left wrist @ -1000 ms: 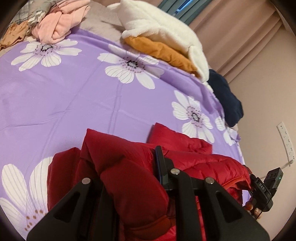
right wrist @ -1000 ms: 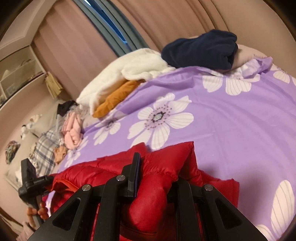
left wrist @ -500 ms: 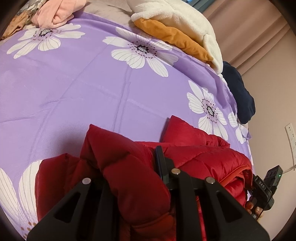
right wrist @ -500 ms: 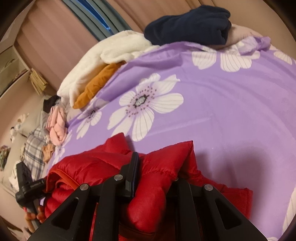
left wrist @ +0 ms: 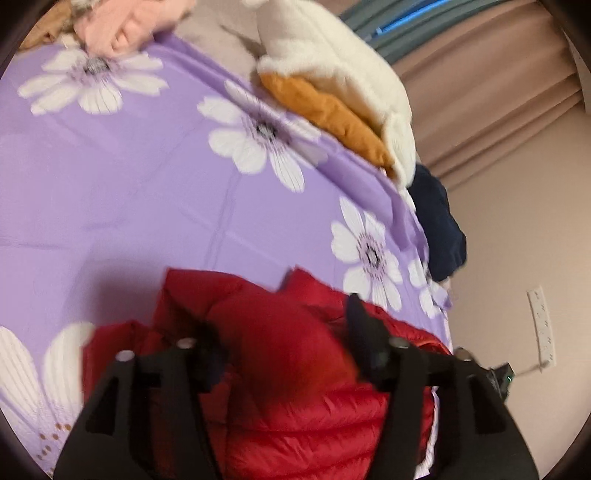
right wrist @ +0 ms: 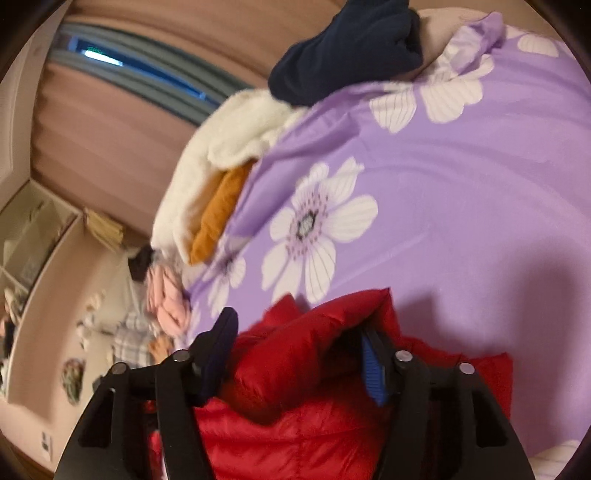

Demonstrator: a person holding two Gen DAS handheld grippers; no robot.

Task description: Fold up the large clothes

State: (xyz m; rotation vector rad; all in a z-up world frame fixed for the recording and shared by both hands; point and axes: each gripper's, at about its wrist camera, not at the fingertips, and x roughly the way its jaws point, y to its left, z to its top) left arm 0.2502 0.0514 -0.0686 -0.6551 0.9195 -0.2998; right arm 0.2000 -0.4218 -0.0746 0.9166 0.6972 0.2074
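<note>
A red puffer jacket (left wrist: 295,398) lies bunched on the purple flowered bedsheet (left wrist: 129,206) at the near edge of the bed. My left gripper (left wrist: 284,332) has its jaws spread wide, with a fold of the jacket lying loose between them. In the right wrist view the same jacket (right wrist: 306,406) fills the bottom. My right gripper (right wrist: 299,332) is also spread wide around a raised fold of it. The image is blurred by motion.
A white fleece (left wrist: 332,62) over an orange garment (left wrist: 325,114) lies at the far bed edge, with a navy garment (left wrist: 439,225) beside it and pink clothes (left wrist: 125,22) at the far left. Curtains (right wrist: 122,122) and a wall socket strip (left wrist: 541,328) lie beyond.
Both grippers were shut on folds of the red jacket; both have now opened wide and the folds sit loose between the fingers. Both cameras have tilted.
</note>
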